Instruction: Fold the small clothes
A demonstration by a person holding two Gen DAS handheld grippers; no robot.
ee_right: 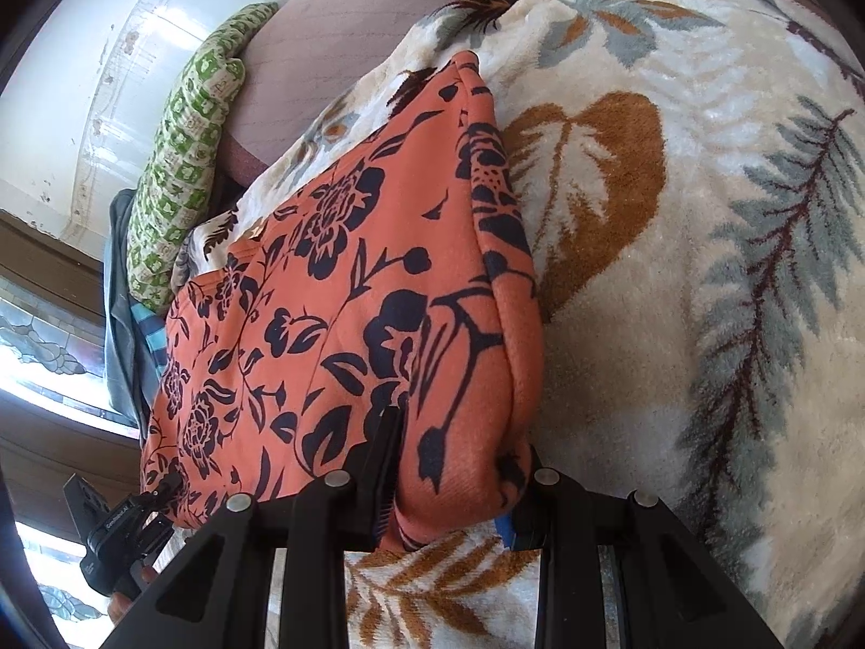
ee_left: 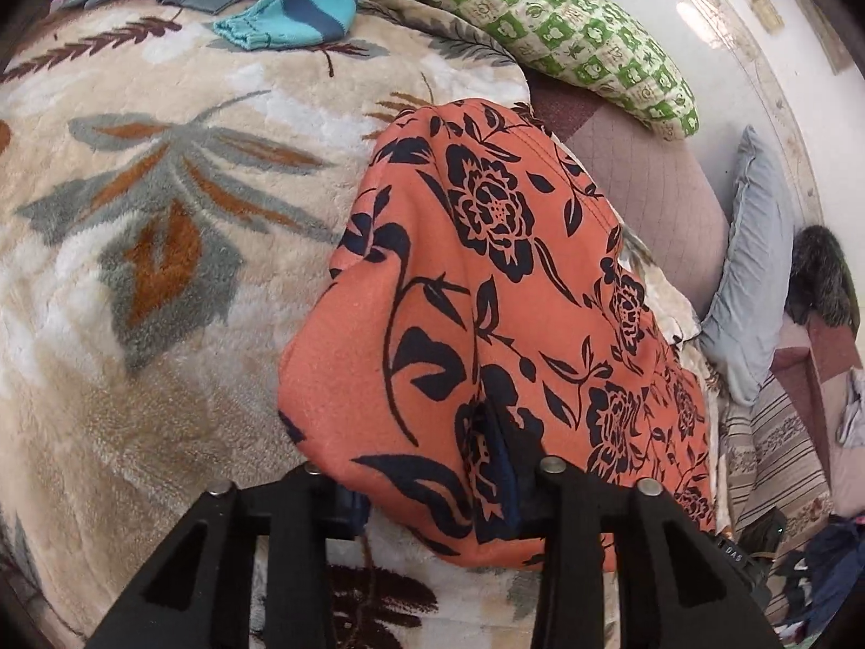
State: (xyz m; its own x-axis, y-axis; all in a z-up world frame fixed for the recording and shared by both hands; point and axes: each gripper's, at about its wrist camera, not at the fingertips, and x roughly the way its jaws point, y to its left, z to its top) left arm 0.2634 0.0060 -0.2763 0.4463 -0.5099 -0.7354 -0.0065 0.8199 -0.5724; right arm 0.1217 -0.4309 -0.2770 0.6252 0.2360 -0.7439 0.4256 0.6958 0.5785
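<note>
Lying across a leaf-patterned blanket, the orange floral garment is stretching away ahead of both sets of fingers. The left gripper is pinching the near edge, its fingers partly closed on a fold. The right gripper is clamping the opposite corner, cloth bunching between its fingers. A green checked pillow is sitting beyond.

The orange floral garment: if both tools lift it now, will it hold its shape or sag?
The orange floral garment probably sags between grips: it drapes in soft folds. Likely light, being thin cloth. The plush blanket may drag against it.
</note>
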